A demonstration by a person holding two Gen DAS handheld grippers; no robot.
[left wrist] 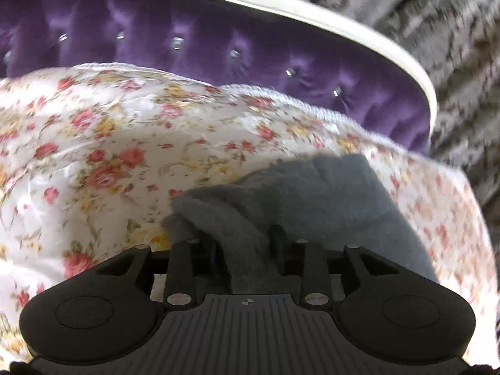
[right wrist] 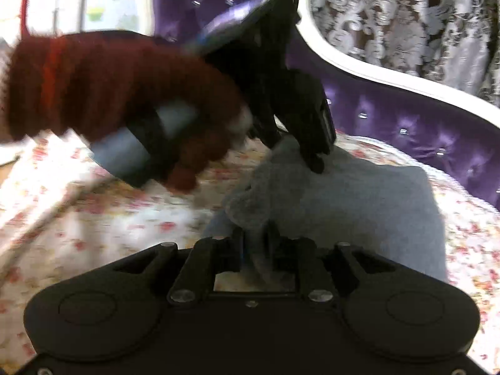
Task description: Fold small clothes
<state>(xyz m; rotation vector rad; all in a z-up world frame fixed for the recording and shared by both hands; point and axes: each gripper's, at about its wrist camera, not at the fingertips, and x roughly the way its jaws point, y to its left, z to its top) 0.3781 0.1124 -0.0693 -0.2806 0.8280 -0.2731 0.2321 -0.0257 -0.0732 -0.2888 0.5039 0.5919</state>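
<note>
Across the floral bedspread (left wrist: 125, 143), which filled both views from nine o'clock round to three, lay one grey fleece garment (right wrist: 359, 206), small, partly flattened, its bunched edge turned toward the cameras at six o'clock; behind it, at twelve, ran one purple tufted headboard (left wrist: 218, 50) with a white rim, and past that a patterned curtain (right wrist: 406, 15).

By my reading the step in hand was a fold being laid down: both tools sat at the same near edge of the garment, as though the edge had been carried over and was being let go; the next move would call for drawing the jaws clear without dragging the fleece, then smoothing or taking a fresh edge.

Two grippers, counted: the left gripper (left wrist: 243, 243) stood partly open, a ridge of grey fleece lying between its fingers, pads not visibly pressing; the right gripper (right wrist: 254, 243) stood narrowly open, fleece between its fingers too, though blur left the contact unsure.

One dark red knitted glove (right wrist: 118, 93), at ten o'clock in the right view, held the left tool.
</note>
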